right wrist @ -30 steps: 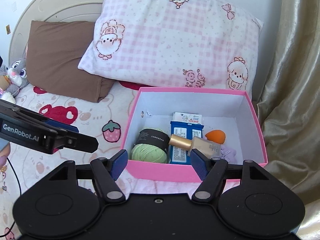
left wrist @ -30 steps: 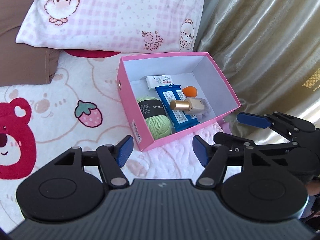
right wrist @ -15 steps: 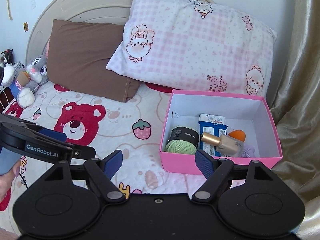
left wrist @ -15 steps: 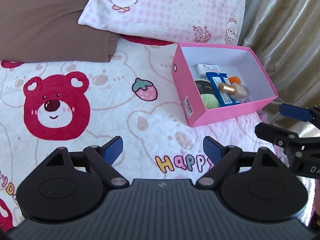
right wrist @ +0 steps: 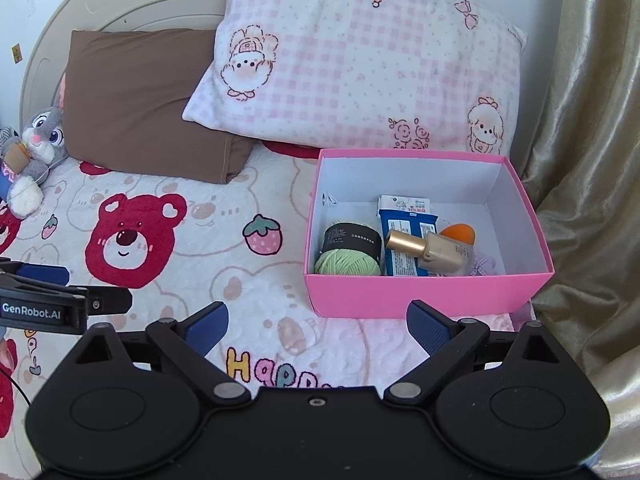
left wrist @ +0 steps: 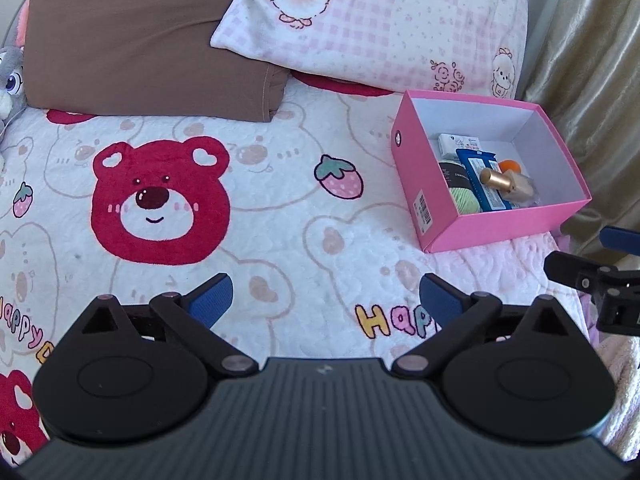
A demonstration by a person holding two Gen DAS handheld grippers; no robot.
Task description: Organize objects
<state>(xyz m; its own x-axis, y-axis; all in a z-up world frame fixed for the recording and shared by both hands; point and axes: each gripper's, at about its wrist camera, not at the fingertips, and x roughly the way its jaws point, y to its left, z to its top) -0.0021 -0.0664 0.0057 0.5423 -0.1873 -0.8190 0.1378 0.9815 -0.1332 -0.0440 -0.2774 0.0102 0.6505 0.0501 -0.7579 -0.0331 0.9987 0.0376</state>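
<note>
Pink box (right wrist: 424,292) sits far-right on the bedspread (right wrist: 256,280), holding yarn ball (right wrist: 347,258), foundation bottle (right wrist: 430,252) and packets. Right gripper (right wrist: 317,330) nearer, box just beyond its fingertips; left gripper (left wrist: 326,298) further left. Both jaws opening, nothing between them.

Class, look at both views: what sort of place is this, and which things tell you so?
Most likely a bedroom: the scene is on a bed, with a pink checked pillow, a brown pillow against a rounded headboard, and a cartoon bear blanket.
</note>
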